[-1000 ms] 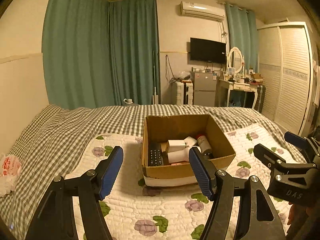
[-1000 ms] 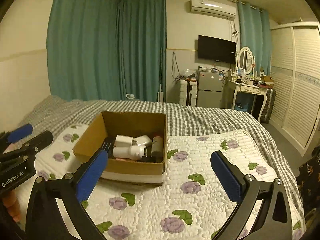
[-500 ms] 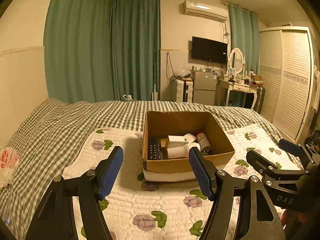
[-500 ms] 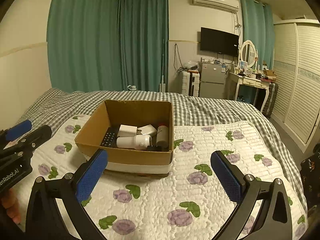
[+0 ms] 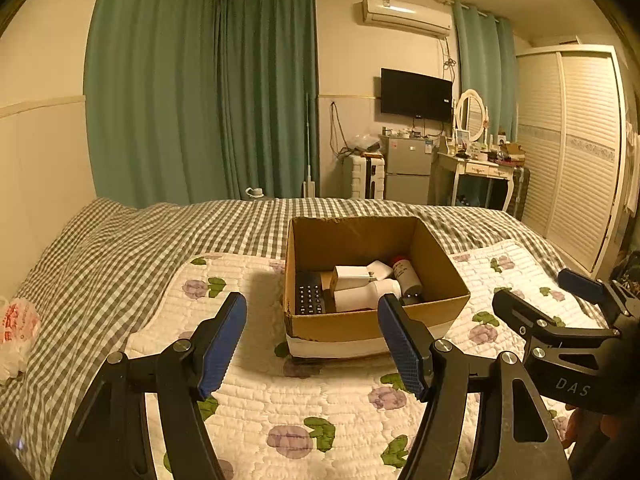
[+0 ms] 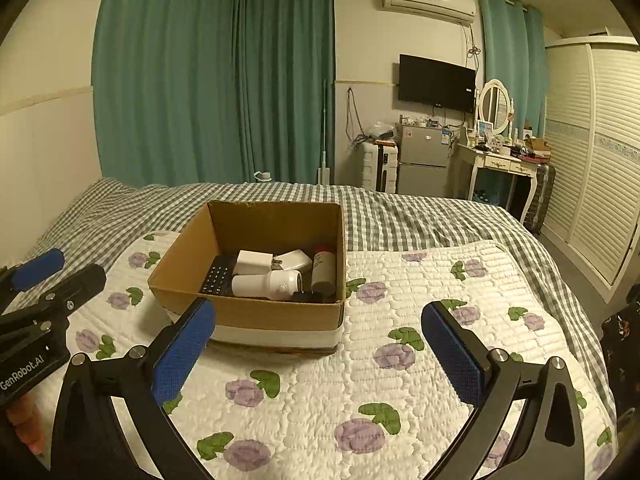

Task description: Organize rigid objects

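The task looks close to finished, or possibly finished, judging by how things lie. The cardboard box (image 6: 256,280) sits on the flowered quilt (image 6: 400,360) of the bed (image 6: 400,212), and every loose rigid thing in sight is already inside it. No stray item shows on the quilt or on the checked cover around the box. What may be left is a tidier arrangement inside, since the contents lie jumbled against one another instead of sorted.

Both tongs are spread wide and hold nothing. The left tongs (image 5: 312,340) hover over the quilt in front of the box's near left corner. The right tongs (image 6: 318,354) hover in front of its near right corner. Neither touches the box.

The box is open-topped, brown, with a white band round its base and a slightly ragged far rim. Inside, a black remote control (image 6: 217,278) lies flat along the left wall, its buttons facing up. A white bottle (image 6: 266,284) lies on its side across the middle. Behind it sit a white charger block (image 6: 253,262) and a white plug adapter (image 6: 296,261), touching each other. A small bottle with a red cap (image 6: 323,270) lies along the right wall, and a small dark object near the front right corner is too dim to identify.
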A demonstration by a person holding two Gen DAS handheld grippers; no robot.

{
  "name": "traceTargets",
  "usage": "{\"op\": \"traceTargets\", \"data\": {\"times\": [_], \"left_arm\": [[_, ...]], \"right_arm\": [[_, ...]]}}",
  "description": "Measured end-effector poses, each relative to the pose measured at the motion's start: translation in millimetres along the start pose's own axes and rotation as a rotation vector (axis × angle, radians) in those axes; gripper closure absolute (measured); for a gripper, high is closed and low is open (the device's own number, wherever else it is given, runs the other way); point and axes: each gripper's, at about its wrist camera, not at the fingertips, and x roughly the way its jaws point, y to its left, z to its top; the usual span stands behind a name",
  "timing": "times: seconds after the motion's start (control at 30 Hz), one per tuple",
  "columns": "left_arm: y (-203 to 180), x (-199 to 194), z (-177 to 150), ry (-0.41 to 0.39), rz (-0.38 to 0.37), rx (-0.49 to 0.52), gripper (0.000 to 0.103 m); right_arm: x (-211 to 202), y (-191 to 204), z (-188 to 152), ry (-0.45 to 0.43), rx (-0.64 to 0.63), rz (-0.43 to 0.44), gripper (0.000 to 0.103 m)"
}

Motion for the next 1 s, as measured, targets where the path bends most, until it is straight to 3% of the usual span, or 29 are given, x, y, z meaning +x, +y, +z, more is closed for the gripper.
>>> {"op": "traceTargets", "data": {"times": [0.2, 1.0], "left_arm": [[2.1, -1.2, -1.7, -0.026, -0.002, 0.019, 0.032], [3.8, 6.0, -5.3, 0.012, 0.009, 0.015, 0.032]], "right_arm": [[-0.7, 1.3, -2.2, -0.005, 0.001, -0.004, 0.000], [0.1, 7.7, -5.3, -0.004, -0.035, -0.017, 0.000]]}}
